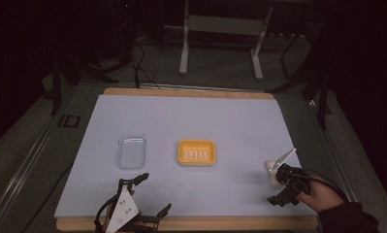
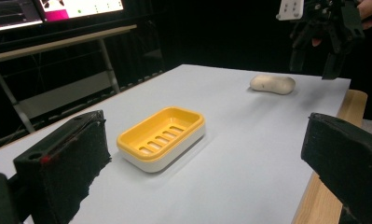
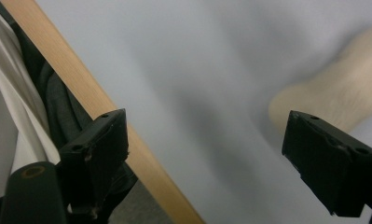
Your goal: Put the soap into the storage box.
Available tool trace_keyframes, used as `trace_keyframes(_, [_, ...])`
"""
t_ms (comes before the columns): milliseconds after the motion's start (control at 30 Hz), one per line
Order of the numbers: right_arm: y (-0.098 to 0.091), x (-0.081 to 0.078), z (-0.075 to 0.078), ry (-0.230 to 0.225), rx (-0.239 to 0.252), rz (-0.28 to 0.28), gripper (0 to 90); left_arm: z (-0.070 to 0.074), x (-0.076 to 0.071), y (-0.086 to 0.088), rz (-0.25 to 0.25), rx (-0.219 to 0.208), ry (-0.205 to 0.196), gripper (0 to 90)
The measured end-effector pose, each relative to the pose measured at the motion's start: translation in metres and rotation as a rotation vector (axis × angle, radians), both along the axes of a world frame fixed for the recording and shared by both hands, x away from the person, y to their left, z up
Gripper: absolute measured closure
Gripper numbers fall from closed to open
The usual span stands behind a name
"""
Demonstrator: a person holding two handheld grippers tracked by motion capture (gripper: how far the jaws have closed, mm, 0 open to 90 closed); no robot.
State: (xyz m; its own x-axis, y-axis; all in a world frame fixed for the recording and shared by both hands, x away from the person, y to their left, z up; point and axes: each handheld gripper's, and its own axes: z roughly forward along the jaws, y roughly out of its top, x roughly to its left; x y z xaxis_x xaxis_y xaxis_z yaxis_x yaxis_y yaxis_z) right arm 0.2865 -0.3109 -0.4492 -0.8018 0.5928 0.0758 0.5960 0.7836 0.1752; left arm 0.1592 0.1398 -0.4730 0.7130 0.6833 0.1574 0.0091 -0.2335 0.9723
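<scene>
Right tool (image 1: 277,190) is hovering jaws apart, nothing between them, just beside the soap bar (image 2: 272,84) lying on the tabletop (image 1: 191,116) near its right edge. Left tool (image 1: 147,194) is sitting at the near edge, jaws wide apart, empty, facing the yellow soap dish (image 2: 161,137).

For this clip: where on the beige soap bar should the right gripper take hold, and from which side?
Grip the soap bar across its narrow middle, coming down from above. It lies flat on the table, an elongated rounded oval, so its short width probably fits between the jaws best, and its curved ends could slip. The right gripper is open beside it, jaws apart with nothing between them.
</scene>
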Motion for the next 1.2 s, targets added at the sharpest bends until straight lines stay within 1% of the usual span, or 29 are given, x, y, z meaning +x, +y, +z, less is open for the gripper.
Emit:
trace_keyframes(33, [0.000, 0.000, 0.000, 0.000, 0.000, 0.000, 13.9, 0.000, 0.000, 0.000, 0.000, 0.001, 0.000, 0.9])
trace_keyframes(67, [-0.002, 0.001, -0.003, 0.000, -0.020, -0.022, 13.9, 0.000, 0.000, 0.000, 0.000, 0.001, -0.001, 0.9])
trace_keyframes(133, [-0.003, 0.001, -0.005, 0.001, -0.032, -0.047, 13.9, 0.000, 0.000, 0.000, 0.001, -0.001, 0.000, 0.9])
trace_keyframes(200, [-0.005, 0.002, -0.006, -0.013, -0.047, -0.079, 13.9, 0.000, 0.000, 0.000, 0.002, -0.001, 0.000, 0.9])
trace_keyframes(267, [-0.005, 0.002, -0.006, -0.013, -0.047, -0.079, 13.9, 0.000, 0.000, 0.000, 0.001, 0.000, 0.000, 0.9])
trace_keyframes(300, [-0.006, 0.001, -0.007, -0.017, -0.052, -0.092, 13.9, 0.000, 0.000, -0.001, 0.000, 0.002, 0.000, 0.9])
trace_keyframes(333, [-0.010, 0.003, -0.008, -0.007, -0.049, -0.141, 14.1, 0.000, 0.000, -0.001, -0.001, 0.000, 0.001, 0.9])
trace_keyframes(367, [-0.010, 0.003, -0.008, -0.007, -0.049, -0.141, 14.1, 0.000, 0.000, -0.001, -0.002, 0.001, 0.002, 0.9])
trace_keyframes(433, [-0.013, 0.004, -0.009, -0.003, -0.053, -0.177, 14.0, 0.000, 0.000, 0.000, 0.001, -0.002, 0.003, 0.9])
trace_keyframes(600, [-0.016, 0.003, -0.008, -0.019, -0.048, -0.193, 13.6, 0.000, 0.000, 0.000, 0.004, -0.005, 0.007, 0.9])
trace_keyframes(667, [-0.017, 0.003, -0.009, -0.010, -0.047, -0.221, 13.7, 0.000, 0.000, 0.000, 0.005, -0.005, 0.007, 0.9])
trace_keyframes(733, [-0.018, 0.004, -0.010, -0.004, -0.035, -0.243, 13.9, 0.000, 0.000, 0.000, 0.007, -0.009, 0.006, 0.9])
trace_keyframes(867, [-0.021, 0.004, -0.011, -0.013, -0.032, -0.295, 14.2, 0.001, 0.000, 0.000, 0.008, -0.012, 0.005, 0.9])
trace_keyframes(967, [-0.024, 0.006, -0.012, -0.005, -0.041, -0.335, 14.3, 0.001, 0.000, 0.000, 0.008, -0.013, 0.007, 0.9])
trace_keyframes(1033, [-0.027, 0.009, -0.013, 0.014, -0.050, -0.362, 14.5, 0.000, 0.001, -0.001, 0.006, -0.011, 0.008, 0.9])
trace_keyframes(1067, [-0.028, 0.010, -0.013, 0.017, -0.053, -0.369, 15.6, 0.000, 0.001, -0.001, 0.005, -0.011, 0.010, 0.9])
trace_keyframes(1200, [-0.029, 0.014, -0.013, 0.047, -0.031, -0.410, 15.9, 0.000, 0.001, -0.002, -0.002, -0.012, 0.013, 0.9])
